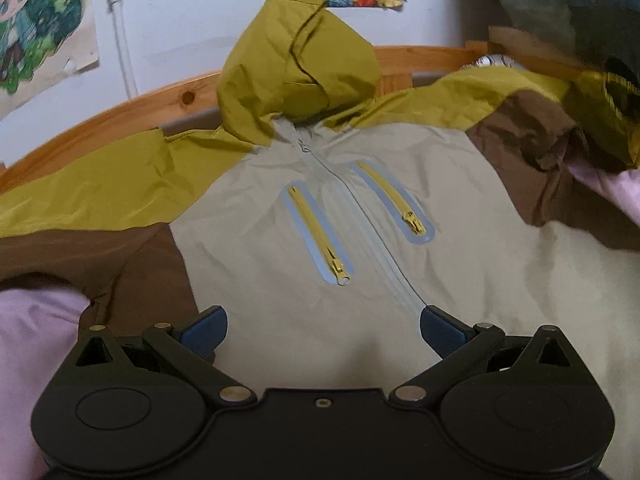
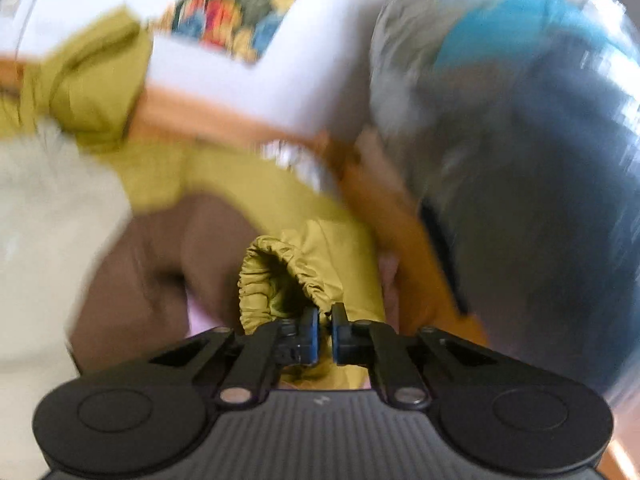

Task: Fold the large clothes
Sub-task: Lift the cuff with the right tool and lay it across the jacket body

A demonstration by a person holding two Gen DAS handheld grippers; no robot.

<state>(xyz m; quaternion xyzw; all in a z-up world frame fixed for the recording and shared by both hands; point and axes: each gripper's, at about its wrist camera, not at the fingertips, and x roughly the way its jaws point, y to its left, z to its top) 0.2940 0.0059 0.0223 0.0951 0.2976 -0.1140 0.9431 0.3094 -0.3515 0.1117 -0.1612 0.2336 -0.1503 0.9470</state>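
A hooded jacket (image 1: 256,240) lies face up on the bed, with a beige front, olive hood and shoulders, brown sleeves and two yellow chest zips. My left gripper (image 1: 322,328) is open and empty, hovering over the lower front of the jacket. My right gripper (image 2: 325,330) is shut on the olive elastic sleeve cuff (image 2: 280,276) and holds it lifted. In the left wrist view that raised sleeve (image 1: 560,120) is blurred at the upper right. The right wrist view is motion-blurred.
A wooden bed rail (image 1: 120,112) runs behind the jacket against a white wall with posters (image 1: 36,28). Pink bedding (image 1: 36,328) shows at the left and right. A dark blue and teal bulk (image 2: 520,160) crowds the right.
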